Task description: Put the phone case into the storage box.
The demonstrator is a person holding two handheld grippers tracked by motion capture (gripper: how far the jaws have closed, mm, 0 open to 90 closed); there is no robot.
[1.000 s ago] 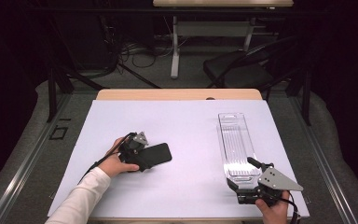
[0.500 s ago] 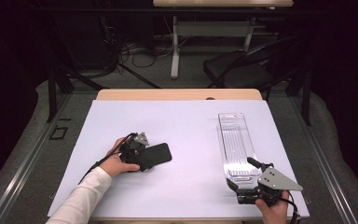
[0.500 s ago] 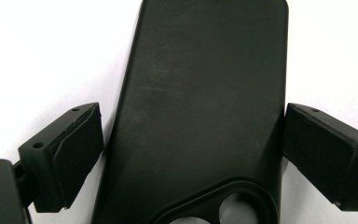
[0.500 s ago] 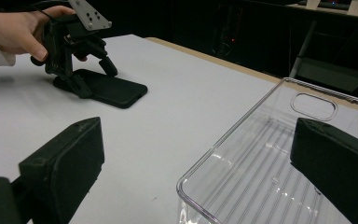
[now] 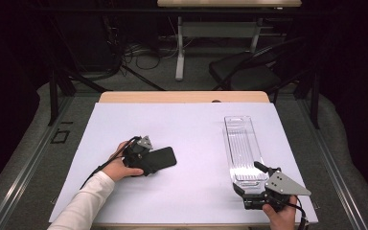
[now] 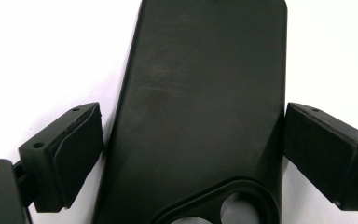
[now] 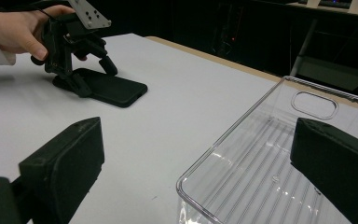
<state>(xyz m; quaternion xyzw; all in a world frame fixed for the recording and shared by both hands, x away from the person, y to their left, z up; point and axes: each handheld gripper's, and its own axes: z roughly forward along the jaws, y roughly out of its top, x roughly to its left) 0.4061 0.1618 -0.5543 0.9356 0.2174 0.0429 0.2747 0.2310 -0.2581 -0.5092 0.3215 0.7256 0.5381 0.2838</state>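
Observation:
A black phone case lies flat on the white table sheet, left of centre. My left gripper straddles its camera-hole end. In the left gripper view the case runs up between the two pads, which sit close against its long edges; the gripper is open wide. A clear ribbed plastic tray lies lengthwise at the right. My right gripper stands open at the tray's near end. In the right gripper view the tray has its near corner between the jaws of that gripper, and the left gripper shows on the case.
The white sheet covers most of a wooden table whose bare far edge shows. Beyond it stand a dark chair, desk legs and floor cables. Bare sheet lies between the case and the tray.

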